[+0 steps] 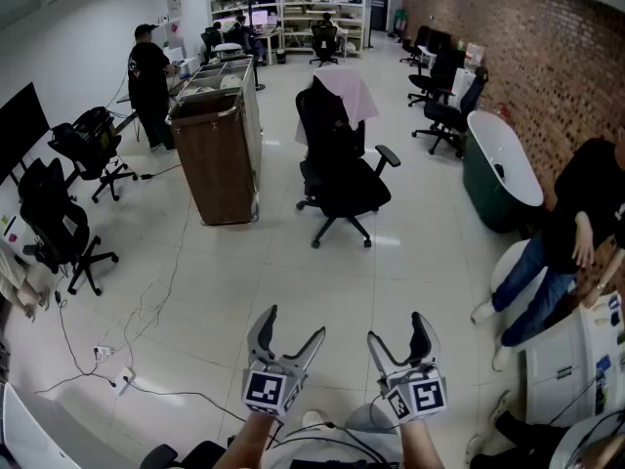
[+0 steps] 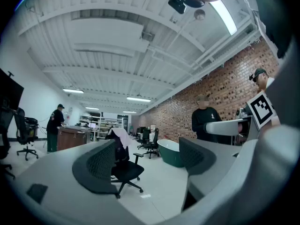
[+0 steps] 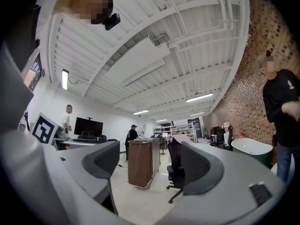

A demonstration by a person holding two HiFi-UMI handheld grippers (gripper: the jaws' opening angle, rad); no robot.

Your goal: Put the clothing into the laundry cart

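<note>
A pale pink garment (image 1: 344, 93) hangs over the back of a black office chair (image 1: 340, 169) in the middle of the room; it also shows in the left gripper view as the garment (image 2: 123, 136) and in the right gripper view as the garment (image 3: 182, 138). Left of the chair stands the brown laundry cart (image 1: 217, 149), also seen as the cart (image 3: 140, 161). My left gripper (image 1: 289, 330) and right gripper (image 1: 396, 334) are held low at the front, far from both, open and empty.
A person in black (image 1: 149, 84) stands behind the cart. Another person (image 1: 571, 237) sits at right by a dark green bathtub (image 1: 500, 169). Black chairs (image 1: 61, 223) line the left side, with cables (image 1: 107, 350) on the floor. Shelves (image 1: 293, 13) stand at the back.
</note>
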